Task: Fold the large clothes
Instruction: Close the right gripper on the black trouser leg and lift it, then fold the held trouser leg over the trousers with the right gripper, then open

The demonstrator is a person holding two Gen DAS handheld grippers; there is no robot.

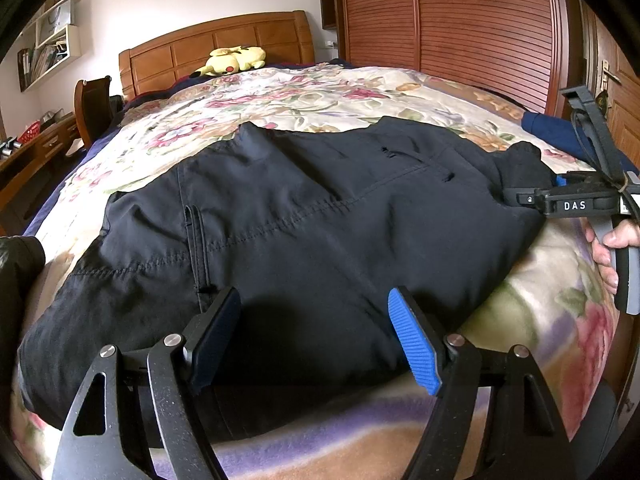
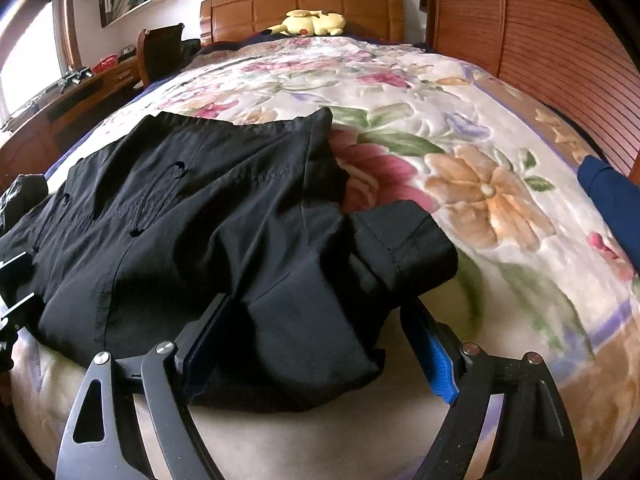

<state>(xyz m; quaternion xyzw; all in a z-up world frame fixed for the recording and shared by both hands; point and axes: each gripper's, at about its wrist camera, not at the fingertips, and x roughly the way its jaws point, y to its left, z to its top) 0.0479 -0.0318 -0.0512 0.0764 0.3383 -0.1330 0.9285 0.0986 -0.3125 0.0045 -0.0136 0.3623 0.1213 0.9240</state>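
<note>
A large black garment point(image 1: 304, 216) with seams and pockets lies spread across the floral bedspread point(image 1: 304, 96); it also shows in the right wrist view point(image 2: 200, 216). My left gripper point(image 1: 316, 320) is open, its blue-padded fingers low over the garment's near edge. My right gripper point(image 2: 316, 328) is open, its fingers on either side of a bunched fold at the garment's near right end. In the left wrist view the right gripper point(image 1: 520, 199) sits at the garment's right edge, held by a hand point(image 1: 612, 248).
A yellow plush toy point(image 1: 234, 60) lies by the wooden headboard point(image 1: 216, 46). A blue cloth point(image 2: 612, 188) lies at the bed's right edge, next to a slatted wooden wardrobe point(image 1: 480, 28). A desk and chair point(image 2: 156, 52) stand left of the bed.
</note>
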